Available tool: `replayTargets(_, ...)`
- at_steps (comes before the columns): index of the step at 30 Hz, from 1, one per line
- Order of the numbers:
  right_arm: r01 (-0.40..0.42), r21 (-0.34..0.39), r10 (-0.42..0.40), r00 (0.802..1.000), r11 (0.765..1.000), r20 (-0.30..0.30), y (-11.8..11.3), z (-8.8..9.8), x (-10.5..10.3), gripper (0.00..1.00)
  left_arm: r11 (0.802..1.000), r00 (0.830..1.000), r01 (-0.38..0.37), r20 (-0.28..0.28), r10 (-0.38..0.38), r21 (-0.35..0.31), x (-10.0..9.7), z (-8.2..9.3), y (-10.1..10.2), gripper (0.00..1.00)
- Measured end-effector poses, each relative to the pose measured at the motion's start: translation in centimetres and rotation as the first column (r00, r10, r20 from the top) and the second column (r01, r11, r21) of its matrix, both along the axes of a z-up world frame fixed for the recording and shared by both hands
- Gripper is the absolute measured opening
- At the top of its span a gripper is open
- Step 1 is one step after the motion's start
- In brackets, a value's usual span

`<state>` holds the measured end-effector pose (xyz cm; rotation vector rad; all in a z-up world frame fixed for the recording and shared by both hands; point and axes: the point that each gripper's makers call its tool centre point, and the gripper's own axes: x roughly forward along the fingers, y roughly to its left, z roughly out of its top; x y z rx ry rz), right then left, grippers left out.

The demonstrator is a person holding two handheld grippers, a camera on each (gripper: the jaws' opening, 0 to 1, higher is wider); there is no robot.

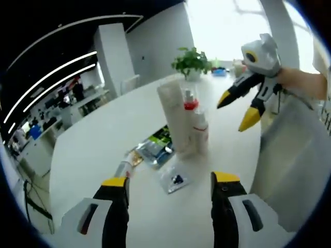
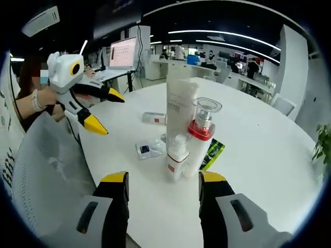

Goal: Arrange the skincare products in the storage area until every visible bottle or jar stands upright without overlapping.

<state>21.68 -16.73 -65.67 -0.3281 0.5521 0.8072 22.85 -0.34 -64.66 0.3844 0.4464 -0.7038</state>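
A small white tube (image 2: 154, 118) is lying flat on the round white table (image 2: 269, 155), its long axis running across the right gripper view, just behind the upright cluster of tall white tube (image 2: 180, 106), pump bottle (image 2: 202, 135) and small bottle (image 2: 177, 156). The left gripper (image 2: 102, 111), jaws apart and holding nothing, is hovering nearer to it. The right gripper (image 2: 163, 194), also spread and unloaded, is facing the standing cluster, which is blocking its straight reach.

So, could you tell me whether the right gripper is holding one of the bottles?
No, the right gripper stands open and empty, short of the upright bottles on the white table.
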Motion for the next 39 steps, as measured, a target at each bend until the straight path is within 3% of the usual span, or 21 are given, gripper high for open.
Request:
replayTargets(11,0.029,-0.018,-0.028,0.999,0.999,0.04,-0.1,1.9,0.1,0.75,0.997,0.999,-0.046,0.008,0.046,-0.055,-0.9,2.6,1.0,0.76)
replayTargets(25,0.045,-0.004,-0.044,0.997,0.999,0.058,0.3,2.8,0.1,0.82,0.998,1.0,-0.022,-0.019,0.021,-0.058,-1.5,2.7,1.1,0.96)
replayTargets(34,0.046,-0.006,-0.046,0.998,0.999,0.053,0.6,2.7,0.1,0.84,0.996,0.999,0.008,-0.042,-0.012,-0.089,-1.7,2.7,0.7,0.99)
replayTargets(39,0.045,-0.007,-0.044,0.997,0.999,0.06,0.8,2.8,0.1,0.87,0.997,0.999,0.006,-0.051,-0.01,-0.074,-1.3,2.3,1.2,0.99)
